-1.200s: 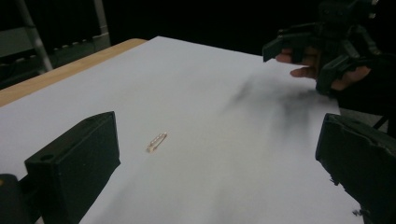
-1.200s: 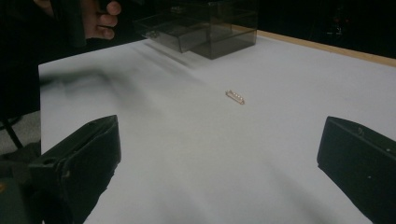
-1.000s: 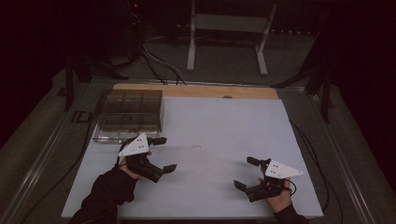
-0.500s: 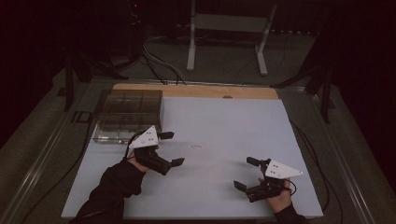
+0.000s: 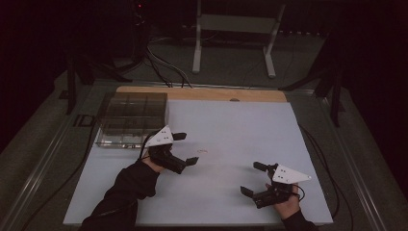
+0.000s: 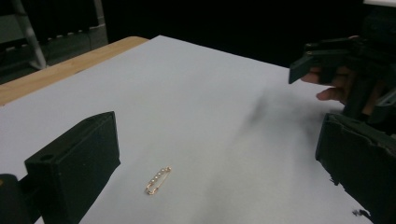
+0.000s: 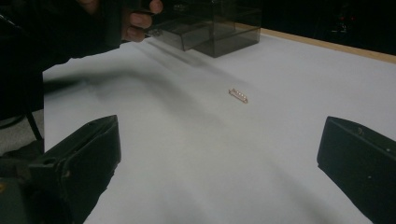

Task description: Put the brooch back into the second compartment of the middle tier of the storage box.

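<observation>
Your wide-open left gripper sits left of centre beside the gold pin, clear box behind, your right gripper agape lower right.

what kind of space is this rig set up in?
Probably a lab or recording workspace, not a home. A white-topped table stands in a dark room, with cables trailing on the floor and a bare metal stand behind. On the table: a clear compartment box and a small gold pin.
</observation>
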Tool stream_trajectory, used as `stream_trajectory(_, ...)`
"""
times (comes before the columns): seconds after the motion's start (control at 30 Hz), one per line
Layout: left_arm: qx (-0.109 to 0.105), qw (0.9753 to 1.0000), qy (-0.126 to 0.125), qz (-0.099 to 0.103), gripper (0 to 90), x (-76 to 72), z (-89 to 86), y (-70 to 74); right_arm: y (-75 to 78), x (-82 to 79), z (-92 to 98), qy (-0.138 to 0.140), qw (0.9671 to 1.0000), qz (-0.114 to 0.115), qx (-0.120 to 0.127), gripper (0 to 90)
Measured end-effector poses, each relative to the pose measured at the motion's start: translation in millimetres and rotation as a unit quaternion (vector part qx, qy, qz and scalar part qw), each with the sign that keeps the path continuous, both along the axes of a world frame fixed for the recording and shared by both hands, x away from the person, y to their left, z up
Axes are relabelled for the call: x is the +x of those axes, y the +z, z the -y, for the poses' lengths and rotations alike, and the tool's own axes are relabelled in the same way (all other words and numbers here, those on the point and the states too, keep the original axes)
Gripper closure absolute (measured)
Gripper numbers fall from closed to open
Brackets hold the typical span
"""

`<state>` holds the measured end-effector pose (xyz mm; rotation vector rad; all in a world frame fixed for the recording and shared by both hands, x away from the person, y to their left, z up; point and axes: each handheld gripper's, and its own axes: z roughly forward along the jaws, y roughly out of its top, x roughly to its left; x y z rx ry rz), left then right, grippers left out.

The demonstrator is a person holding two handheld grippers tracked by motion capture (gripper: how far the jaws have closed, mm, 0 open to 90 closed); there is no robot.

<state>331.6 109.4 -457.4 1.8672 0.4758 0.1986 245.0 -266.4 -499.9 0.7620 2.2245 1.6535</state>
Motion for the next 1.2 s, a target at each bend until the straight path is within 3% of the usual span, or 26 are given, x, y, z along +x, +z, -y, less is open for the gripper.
stream_trajectory(0.37,-0.005,0.9998,0.016,-0.014,0.4,11.0,12.4,-10.4,-0.1,-0.3,-0.2,0.000,1.0000,0.000,-0.003,0.0)
stream_trajectory(0.57,0.012,0.9994,0.027,-0.018,0.4,15.4,22.6,-17.4,0.6,-0.3,-0.1,0.001,1.0000,0.003,-0.003,0.0)
stream_trajectory(0.87,0.019,0.9983,0.044,-0.033,0.4,24.4,37.1,-31.9,0.9,-0.8,-0.1,0.001,1.0000,0.004,-0.002,0.0)
stream_trajectory(1.2,0.023,0.9951,0.060,-0.075,1.8,36.5,44.1,-43.1,1.0,-1.0,-0.5,0.003,1.0000,0.003,-0.002,0.0)
